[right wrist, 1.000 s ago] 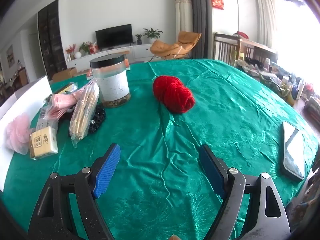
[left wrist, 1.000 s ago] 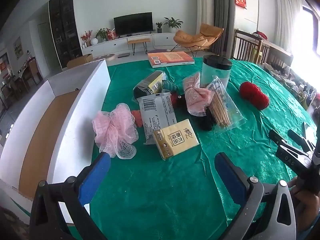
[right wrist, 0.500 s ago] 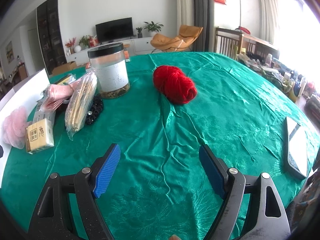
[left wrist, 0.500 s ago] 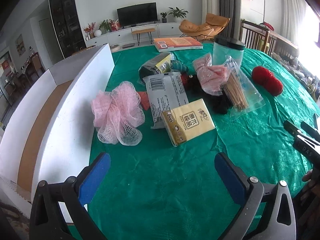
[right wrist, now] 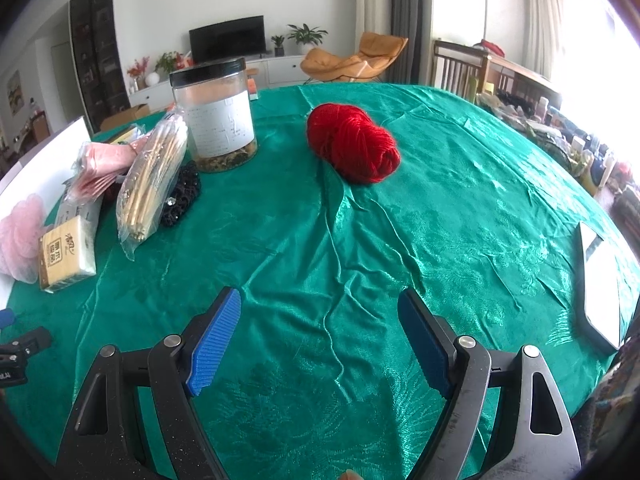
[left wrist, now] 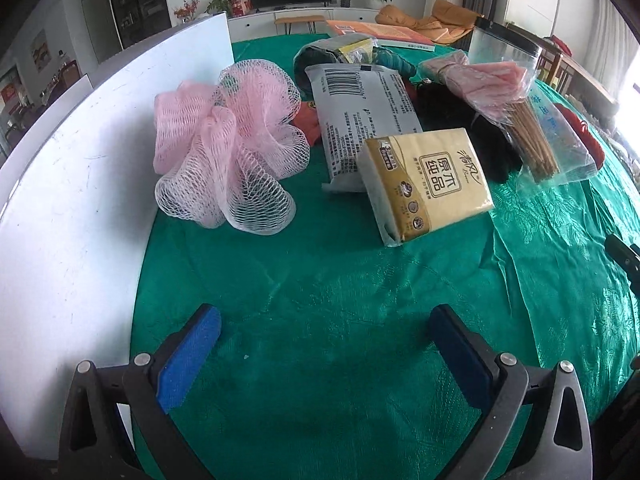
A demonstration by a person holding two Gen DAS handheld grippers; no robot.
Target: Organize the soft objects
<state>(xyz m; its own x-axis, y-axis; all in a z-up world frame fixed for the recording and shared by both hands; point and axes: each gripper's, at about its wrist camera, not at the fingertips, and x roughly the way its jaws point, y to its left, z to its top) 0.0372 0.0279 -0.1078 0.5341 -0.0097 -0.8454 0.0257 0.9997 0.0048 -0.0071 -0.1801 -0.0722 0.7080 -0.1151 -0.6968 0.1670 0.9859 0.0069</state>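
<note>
A pink mesh bath pouf [left wrist: 226,146] lies on the green tablecloth beside the white box wall [left wrist: 76,184]. To its right sits a yellow tissue pack [left wrist: 426,184] leaning on a grey plastic packet [left wrist: 360,100]. My left gripper [left wrist: 326,326] hovers open over bare cloth in front of the pouf and tissues, holding nothing. In the right wrist view a red yarn ball [right wrist: 352,144] rests mid-table, well beyond my right gripper [right wrist: 320,312], which is open and empty. The pouf [right wrist: 18,232] and tissue pack [right wrist: 66,254] appear at that view's left edge.
A clear jar with black lid [right wrist: 214,114], a bag of wooden sticks [right wrist: 154,176], a pink item in plastic [left wrist: 486,82], a black fabric piece [left wrist: 472,128] and an orange book [left wrist: 380,32] crowd the far side. A white flat device [right wrist: 600,280] lies at the right table edge.
My left gripper has come down and forward toward the pouf and tissue pack, which now look larger and nearer. The right gripper has barely moved. Both stay open.
</note>
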